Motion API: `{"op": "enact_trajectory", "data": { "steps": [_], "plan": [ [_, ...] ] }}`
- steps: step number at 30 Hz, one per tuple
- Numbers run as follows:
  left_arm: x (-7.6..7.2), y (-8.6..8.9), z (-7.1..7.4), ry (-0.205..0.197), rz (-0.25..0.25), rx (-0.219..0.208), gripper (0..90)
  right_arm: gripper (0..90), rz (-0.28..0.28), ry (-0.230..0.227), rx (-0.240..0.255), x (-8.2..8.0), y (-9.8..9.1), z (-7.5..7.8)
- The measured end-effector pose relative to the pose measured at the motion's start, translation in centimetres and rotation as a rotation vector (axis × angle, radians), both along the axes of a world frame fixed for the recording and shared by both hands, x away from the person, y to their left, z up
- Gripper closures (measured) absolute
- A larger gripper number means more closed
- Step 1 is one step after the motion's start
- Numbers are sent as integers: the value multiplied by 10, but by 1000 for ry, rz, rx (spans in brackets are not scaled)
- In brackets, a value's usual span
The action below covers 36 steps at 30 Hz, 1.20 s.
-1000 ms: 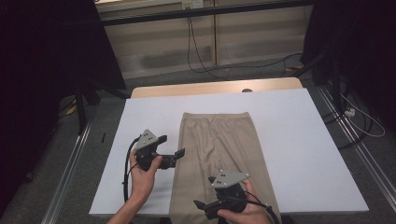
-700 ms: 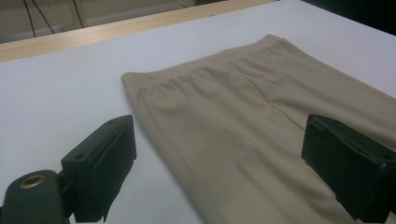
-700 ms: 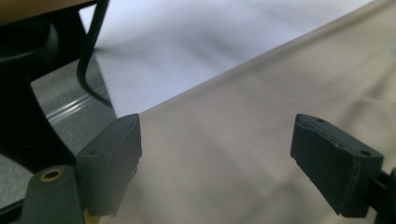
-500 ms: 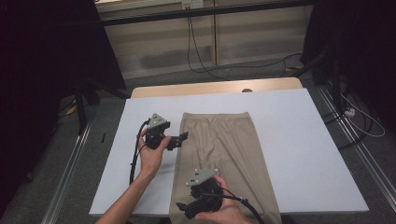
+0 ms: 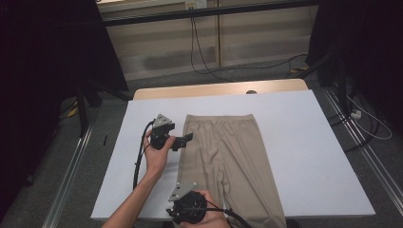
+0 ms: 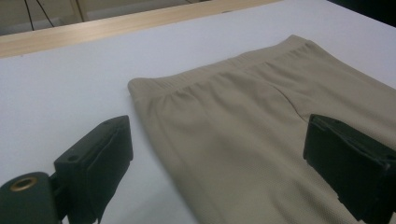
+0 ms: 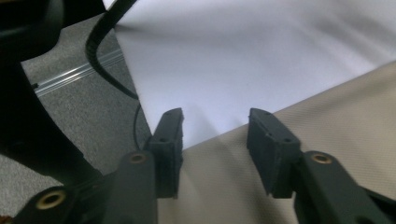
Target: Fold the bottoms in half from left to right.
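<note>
- The beige trousers lie flat on the white bench, waistband toward the far edge, legs running off the near edge.
- Your left gripper sits at the trousers' left side near the waistband, its jaws wide open, one over bare bench, one over cloth.
- Your right gripper hovers at the near edge over the left leg's hem side; its jaws have just been closing and stand half apart, nothing pinched yet.
</note>
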<state>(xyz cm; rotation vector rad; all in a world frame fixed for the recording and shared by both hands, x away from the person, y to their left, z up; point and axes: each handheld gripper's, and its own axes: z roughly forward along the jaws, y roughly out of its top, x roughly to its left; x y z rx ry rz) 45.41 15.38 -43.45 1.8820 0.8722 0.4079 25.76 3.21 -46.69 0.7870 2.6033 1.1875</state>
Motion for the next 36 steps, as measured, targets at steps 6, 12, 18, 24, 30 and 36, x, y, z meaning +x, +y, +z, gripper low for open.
{"op": "enact_trajectory", "data": {
  "steps": [6, 12, 18, 24, 30, 36],
  "plan": [
    [1, 3, -1, 3, 23, 11, 86, 462, -29, -69, -52, -13, 9, -4],
    [3, 4, -2, 15, 20, 2, 81, 637, -50, -87, -72, -17, 4, -1],
    [14, -1, -12, 42, 24, 25, 89, 674, -111, -77, -72, -24, -1, -1],
    [25, -3, -9, 42, 32, 41, 92, 750, -112, -69, -78, -25, -4, 0],
    [45, -7, -5, 36, 89, 33, 181, 886, -113, -55, -67, -22, -10, 0],
    [69, -21, -5, 64, 89, 101, 364, 890, -106, -48, -58, -21, -11, 0]
  ]
}}
